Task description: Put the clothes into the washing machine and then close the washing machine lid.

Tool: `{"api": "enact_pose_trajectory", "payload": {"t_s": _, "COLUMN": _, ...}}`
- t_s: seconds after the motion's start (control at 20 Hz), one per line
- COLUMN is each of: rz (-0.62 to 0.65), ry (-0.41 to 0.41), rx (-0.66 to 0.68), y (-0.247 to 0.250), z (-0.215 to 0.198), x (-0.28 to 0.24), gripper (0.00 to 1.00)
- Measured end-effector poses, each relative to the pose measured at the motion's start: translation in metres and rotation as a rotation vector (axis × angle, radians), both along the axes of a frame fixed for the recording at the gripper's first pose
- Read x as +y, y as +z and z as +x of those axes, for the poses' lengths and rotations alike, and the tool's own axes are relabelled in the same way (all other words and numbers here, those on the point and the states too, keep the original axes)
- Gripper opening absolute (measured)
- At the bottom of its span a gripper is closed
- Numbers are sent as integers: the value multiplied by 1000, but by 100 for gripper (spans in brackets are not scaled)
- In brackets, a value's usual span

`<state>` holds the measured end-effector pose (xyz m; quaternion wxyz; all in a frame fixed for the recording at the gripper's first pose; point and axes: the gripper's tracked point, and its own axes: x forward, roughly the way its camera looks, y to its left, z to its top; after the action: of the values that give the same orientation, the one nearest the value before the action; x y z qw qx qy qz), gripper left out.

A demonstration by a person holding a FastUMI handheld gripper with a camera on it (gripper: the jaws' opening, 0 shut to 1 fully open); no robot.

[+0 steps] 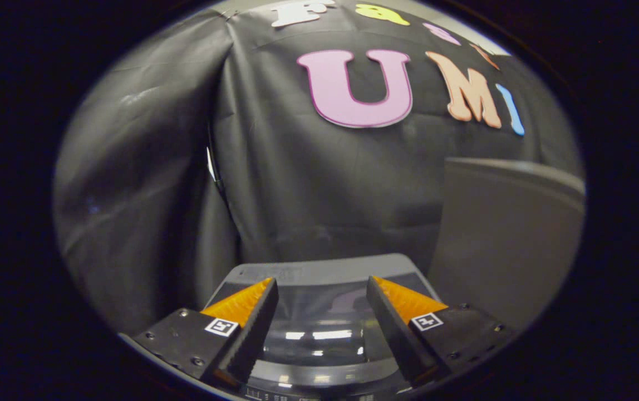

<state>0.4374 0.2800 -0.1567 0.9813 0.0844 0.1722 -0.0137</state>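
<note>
Your tongs are spread wide, nothing between the 2 fingers, both hanging over the washing machine. Its lid lies flat and shut under them: dark glossy panel with light glare, grey frame around it, control strip at the near edge. Can't tell from here where the clothes are. Room: black cloth wall directly beyond the machine, folding round to the left. A plain grey panel stands upright just beside the machine on the right.
</note>
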Motion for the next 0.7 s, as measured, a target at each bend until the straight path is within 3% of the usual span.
{"api": "enact_pose_trajectory", "payload": {"t_s": 0.2, "rz": 90, "ry": -1, "rx": 56, "y": -29, "z": -16, "x": 9, "gripper": 97}}
{"api": "enact_pose_trajectory", "payload": {"t_s": 0.7, "rz": -33, "ry": 98, "rx": -51, "y": 5, "z": -69, "x": 20, "gripper": 97}}
